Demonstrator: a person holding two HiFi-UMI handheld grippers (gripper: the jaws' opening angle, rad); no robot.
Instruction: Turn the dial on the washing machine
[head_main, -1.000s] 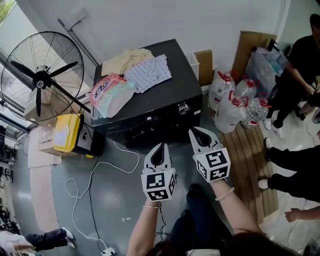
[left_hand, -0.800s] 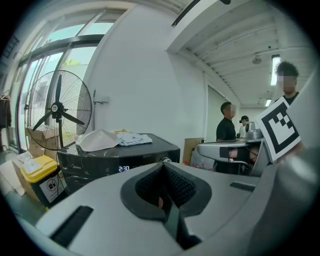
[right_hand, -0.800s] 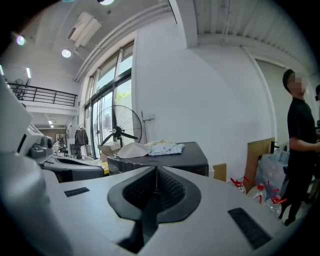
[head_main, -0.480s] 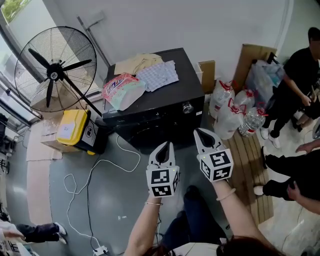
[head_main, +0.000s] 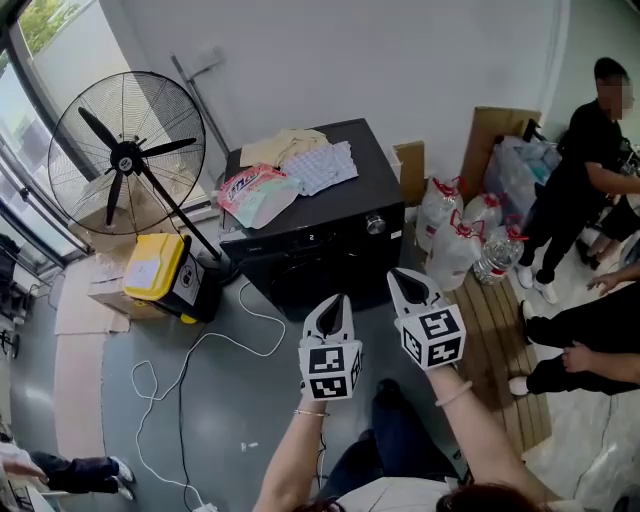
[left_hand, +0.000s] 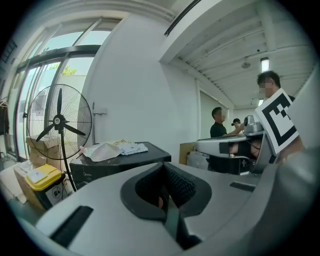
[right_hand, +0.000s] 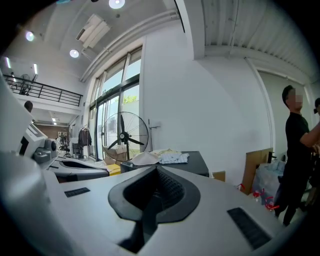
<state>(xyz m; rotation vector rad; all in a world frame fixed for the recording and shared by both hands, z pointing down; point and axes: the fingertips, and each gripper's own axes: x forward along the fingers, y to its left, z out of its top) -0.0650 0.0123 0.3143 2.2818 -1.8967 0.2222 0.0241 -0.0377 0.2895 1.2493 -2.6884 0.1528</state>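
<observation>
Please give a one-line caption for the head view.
Left gripper and right gripper, both shut, face the washing machine dial.

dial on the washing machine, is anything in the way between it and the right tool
Nothing visible does. The dial sits bare on the washing machine front, and the right tool, shut and empty, is held below it in the head view with only open air between them.
</observation>
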